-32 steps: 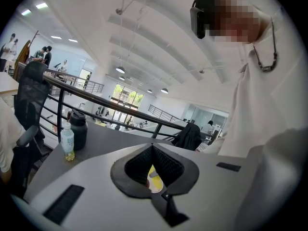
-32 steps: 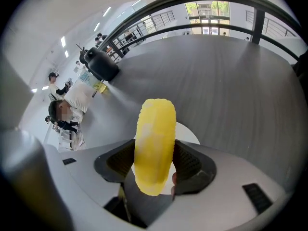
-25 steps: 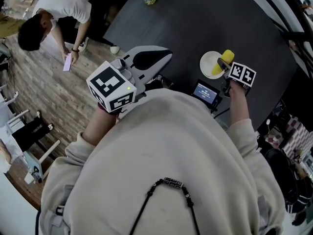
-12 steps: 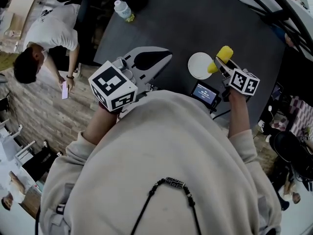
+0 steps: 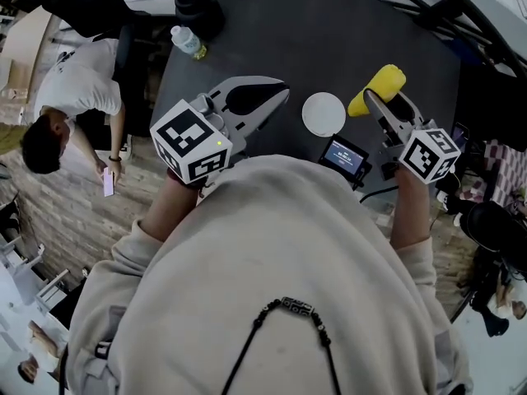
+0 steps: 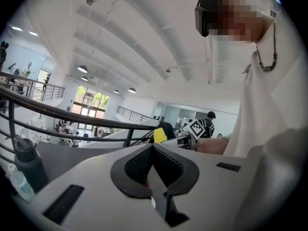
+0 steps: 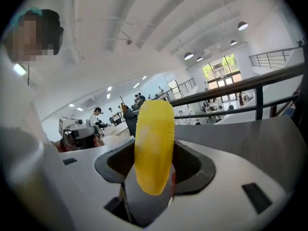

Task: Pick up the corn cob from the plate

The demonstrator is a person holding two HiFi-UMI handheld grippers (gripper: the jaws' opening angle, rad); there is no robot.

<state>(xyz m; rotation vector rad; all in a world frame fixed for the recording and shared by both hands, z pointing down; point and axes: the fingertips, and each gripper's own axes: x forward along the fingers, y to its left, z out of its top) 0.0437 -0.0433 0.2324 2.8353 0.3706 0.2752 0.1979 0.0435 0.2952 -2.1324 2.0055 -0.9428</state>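
The yellow corn cob [image 5: 385, 82] hangs in the air to the right of the small white plate [image 5: 323, 114], with my right gripper [image 5: 377, 99] shut on it. In the right gripper view the corn cob [image 7: 154, 143] stands upright between the dark pads [image 7: 190, 163] of the right gripper [image 7: 154, 165]. The plate sits bare on the dark table [image 5: 272, 31]. My left gripper [image 5: 282, 92] hovers to the left of the plate, shut with nothing in it. In the left gripper view its pads [image 6: 163, 165] meet at the tip of the left gripper [image 6: 153, 147], and the cob [image 6: 160, 135] shows beyond.
A small device with a lit screen [image 5: 343, 156] lies near the table's front edge. A water bottle [image 5: 188, 43] and a black flask [image 5: 196, 5] stand at the far left of the table. A person [image 5: 70, 105] stands on the wooden floor at left.
My right gripper has lifted the corn cob up off the plate, which now lies bare. The left gripper has shifted only a little.
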